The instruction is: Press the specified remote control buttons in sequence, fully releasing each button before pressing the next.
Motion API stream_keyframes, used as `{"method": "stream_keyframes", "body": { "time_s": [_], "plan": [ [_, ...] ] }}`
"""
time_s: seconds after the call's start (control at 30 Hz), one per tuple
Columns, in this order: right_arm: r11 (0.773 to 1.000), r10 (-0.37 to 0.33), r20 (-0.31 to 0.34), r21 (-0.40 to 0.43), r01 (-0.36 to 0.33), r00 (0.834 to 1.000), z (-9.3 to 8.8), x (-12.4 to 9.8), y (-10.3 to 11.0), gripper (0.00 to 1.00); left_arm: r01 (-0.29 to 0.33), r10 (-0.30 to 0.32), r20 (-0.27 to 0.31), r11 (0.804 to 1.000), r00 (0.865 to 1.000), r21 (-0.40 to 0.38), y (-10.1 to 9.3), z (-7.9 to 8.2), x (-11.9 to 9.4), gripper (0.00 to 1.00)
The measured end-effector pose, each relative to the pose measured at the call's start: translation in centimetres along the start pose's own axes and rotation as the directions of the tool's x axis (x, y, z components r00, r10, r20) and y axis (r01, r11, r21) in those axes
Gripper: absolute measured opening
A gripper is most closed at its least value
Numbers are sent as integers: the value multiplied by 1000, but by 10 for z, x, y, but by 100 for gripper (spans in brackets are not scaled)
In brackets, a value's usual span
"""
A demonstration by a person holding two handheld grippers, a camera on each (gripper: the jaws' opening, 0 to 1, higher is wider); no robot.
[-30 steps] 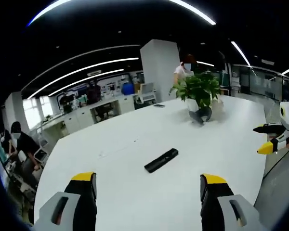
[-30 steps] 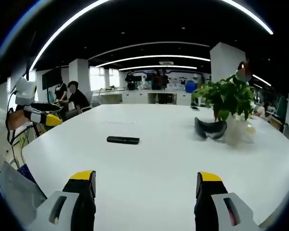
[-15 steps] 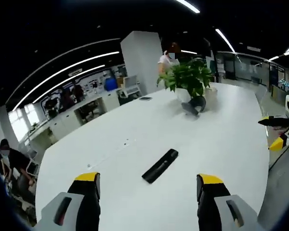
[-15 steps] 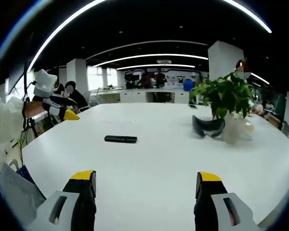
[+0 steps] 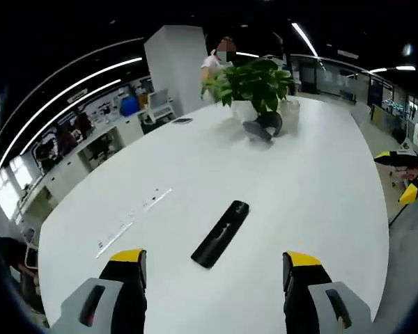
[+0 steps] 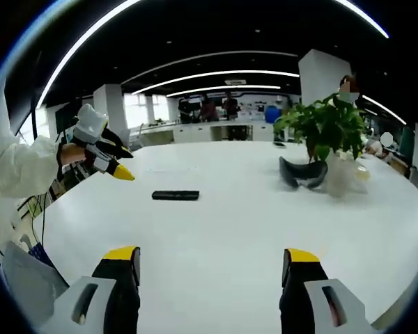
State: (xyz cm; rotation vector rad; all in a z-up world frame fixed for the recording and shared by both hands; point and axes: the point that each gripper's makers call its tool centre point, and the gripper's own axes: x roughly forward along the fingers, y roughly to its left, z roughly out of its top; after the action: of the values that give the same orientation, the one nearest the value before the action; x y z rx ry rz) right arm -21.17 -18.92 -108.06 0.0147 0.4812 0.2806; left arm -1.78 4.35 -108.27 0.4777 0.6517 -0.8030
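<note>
Remote (image 5: 220, 234) lies flat on white table (image 5: 313, 181), just ahead of and between left gripper (image 5: 212, 268) fingers, long axis slanting away; no contact. Left jaws spread wide, nothing held. Right gripper (image 6: 203, 268) likewise parted and empty, remote (image 6: 175, 195) well ahead, off toward its left finger. Judgement: light, rigid, smooth casing; likely to skate on the slick top under an off-centre push. Press straight down with one fingertip; steady the narrow sides if gripping.
</note>
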Motion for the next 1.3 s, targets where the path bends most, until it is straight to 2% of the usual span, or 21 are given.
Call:
{"method": "stream_keyframes", "body": {
  "time_s": [0.1,0.23,0.37,0.5,0.6,0.67,0.77,0.83,0.87,0.93,1.0,1.03,1.07,1.17,1.2,1.3],
  "plan": [
    [1000,-3,-6,5,3,1000,-1,0,-1,83,29,-28,-23,999,999,33,0,0,13,79],
    [1000,-11,-16,22,12,1000,-4,1,-4,82,43,-29,-103,990,994,132,9,-6,34,78],
    [999,-18,-24,32,19,1000,-5,1,-6,82,70,-51,-134,987,990,145,14,-8,51,72],
    [999,-18,-34,47,19,999,-7,2,-8,82,101,-67,-190,979,979,175,18,-14,71,69],
    [999,-13,-39,52,15,999,-8,2,-7,81,152,-95,-257,966,962,210,16,-24,83,68],
    [999,-11,-43,52,14,999,-9,2,-6,81,162,-86,-289,954,953,252,20,-30,92,68],
    [998,-13,-46,53,16,999,-10,2,-7,81,172,-90,-309,953,947,250,20,-34,101,64],
    [998,-14,-46,58,16,999,-11,2,-8,81,192,-99,-336,947,937,257,21,-38,107,64],
    [998,-14,-45,59,16,999,-11,2,-8,81,216,-111,-361,940,926,264,20,-43,109,64],
    [998,-12,-49,62,15,999,-12,2,-8,80,242,-133,-389,938,912,247,17,-49,112,64],
    [998,-12,-58,63,15,998,-13,2,-8,80,257,-139,-407,933,903,251,17,-52,113,62],
    [998,-13,-58,62,16,998,-13,2,-9,80,253,-148,-386,939,910,235,18,-46,114,61],
    [998,-13,-57,63,17,998,-13,3,-9,80,261,-153,-390,935,908,240,17,-46,114,61],
    [998,-13,-60,65,17,998,-14,3,-9,80,311,-202,-417,927,886,212,16,-49,116,59],
    [998,-12,-60,65,16,998,-14,3,-9,79,334,-227,-427,923,875,192,13,-50,116,58],
    [998,-11,-63,62,15,998,-14,3,-9,79,360,-261,-446,921,856,151,10,-53,116,56]
  ]
}}
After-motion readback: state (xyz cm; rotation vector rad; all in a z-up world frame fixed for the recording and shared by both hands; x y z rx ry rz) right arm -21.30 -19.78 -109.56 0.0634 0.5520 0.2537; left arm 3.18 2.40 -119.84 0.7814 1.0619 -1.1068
